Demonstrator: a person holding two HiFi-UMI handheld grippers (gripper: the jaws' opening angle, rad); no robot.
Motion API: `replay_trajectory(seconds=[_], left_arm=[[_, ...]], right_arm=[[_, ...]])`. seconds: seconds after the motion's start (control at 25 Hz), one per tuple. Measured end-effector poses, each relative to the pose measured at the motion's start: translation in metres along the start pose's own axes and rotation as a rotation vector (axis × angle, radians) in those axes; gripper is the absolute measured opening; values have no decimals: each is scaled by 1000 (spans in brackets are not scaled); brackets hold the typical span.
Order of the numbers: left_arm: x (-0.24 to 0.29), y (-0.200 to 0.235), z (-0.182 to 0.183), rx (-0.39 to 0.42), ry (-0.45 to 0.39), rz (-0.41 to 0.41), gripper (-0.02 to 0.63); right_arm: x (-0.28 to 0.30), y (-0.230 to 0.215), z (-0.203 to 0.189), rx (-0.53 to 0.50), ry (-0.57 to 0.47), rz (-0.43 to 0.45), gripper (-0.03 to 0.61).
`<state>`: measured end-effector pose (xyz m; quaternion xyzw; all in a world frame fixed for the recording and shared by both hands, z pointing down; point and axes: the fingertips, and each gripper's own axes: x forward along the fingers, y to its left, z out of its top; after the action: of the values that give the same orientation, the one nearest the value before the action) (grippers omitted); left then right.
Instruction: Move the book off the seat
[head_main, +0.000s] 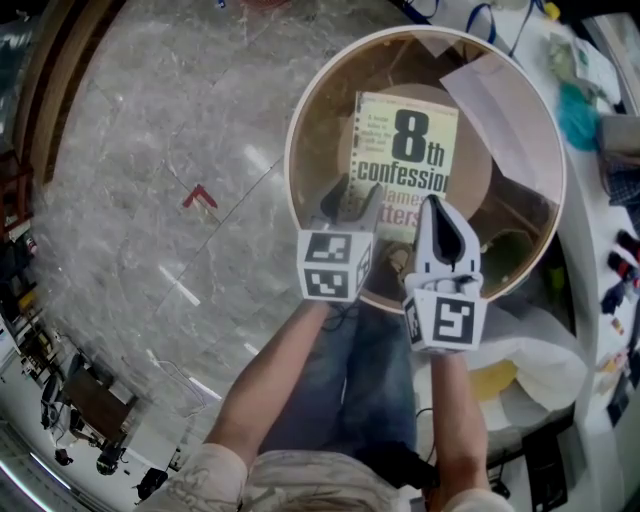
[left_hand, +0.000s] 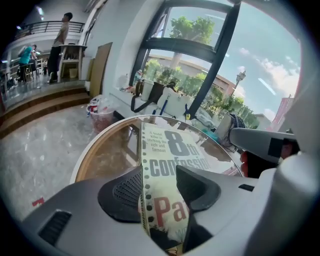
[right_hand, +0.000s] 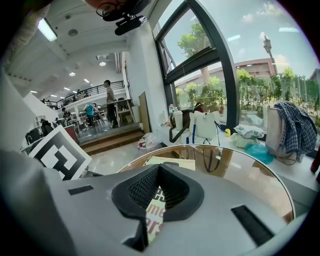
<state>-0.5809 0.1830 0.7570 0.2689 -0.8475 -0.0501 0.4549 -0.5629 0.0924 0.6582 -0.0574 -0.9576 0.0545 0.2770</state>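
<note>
Though the book (head_main: 405, 165) lies flat and face up on the round glass-topped surface (head_main: 289, 150), in the upper right of the head view, both tools hang right at its near edge. The left tool (head_main: 352, 208) has its jaws standing apart, straddling the lower left of the cover beside the dotted strip that runs along the spine; the pads do not look to be pressing on it. The right tool (head_main: 440, 212) has its jaws together at the tips over the lower right corner, with red lettering showing through the gap behind them and nothing pinched that I can see.

It looks like an ordinary paperback, so I'd expect it to be light but limp: taken by a loose corner, the cover and pages would likely droop and fan. The glossy cover on glass should slide easily, and lying flat it offers no edge to get a jaw under. The best hold, to my eye, is the near edge close to the spine, where the binding is stiffest, perhaps after drawing it to the rim so that an edge overhangs
</note>
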Motion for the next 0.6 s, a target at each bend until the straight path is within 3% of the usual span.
replay_trajectory(seconds=[0.6], left_arm=[[2, 5, -3, 10, -2, 56, 187]], right_arm=[[4, -5, -5, 14, 21, -12, 3]])
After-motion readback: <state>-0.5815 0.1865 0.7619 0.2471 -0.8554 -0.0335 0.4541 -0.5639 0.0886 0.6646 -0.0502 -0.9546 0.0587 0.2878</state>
